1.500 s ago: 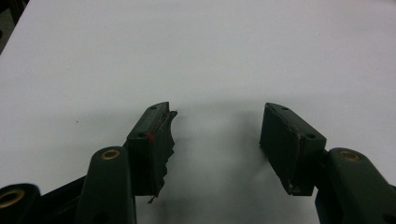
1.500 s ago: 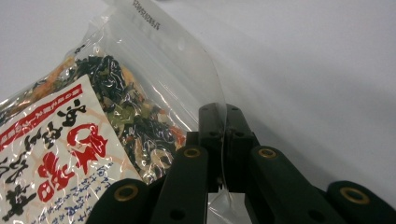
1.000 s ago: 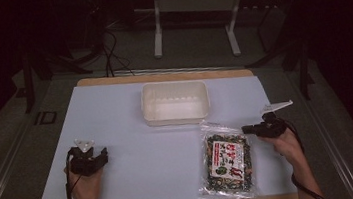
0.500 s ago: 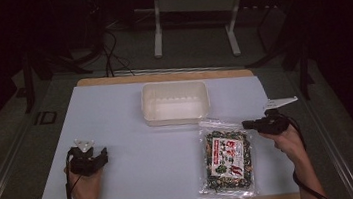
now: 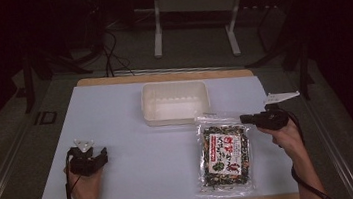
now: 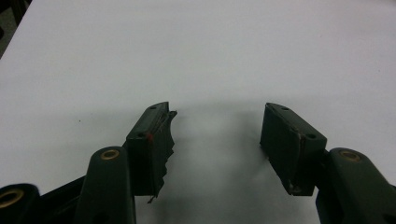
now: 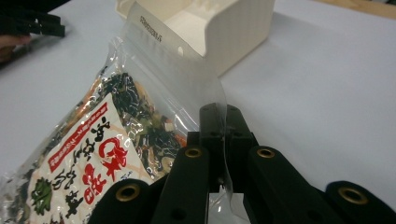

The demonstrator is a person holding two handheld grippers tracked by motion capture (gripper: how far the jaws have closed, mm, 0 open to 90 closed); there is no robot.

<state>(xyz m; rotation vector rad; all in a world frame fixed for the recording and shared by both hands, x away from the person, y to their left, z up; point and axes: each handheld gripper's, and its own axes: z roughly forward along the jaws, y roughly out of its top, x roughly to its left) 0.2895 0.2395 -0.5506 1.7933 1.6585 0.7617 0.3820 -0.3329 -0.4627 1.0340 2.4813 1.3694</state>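
The right gripper [image 7: 219, 140] is clamped on the clear upper edge of the snack bag [image 5: 224, 155], right of centre in the high view, just below the white tray [image 5: 175, 101]. At lower left, the left gripper [image 5: 89, 160] rests spread apart, empty, on the white table [image 5: 115, 111].

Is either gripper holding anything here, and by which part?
The right gripper pinches the snack bag by its clear top corner edge. The left gripper holds nothing.
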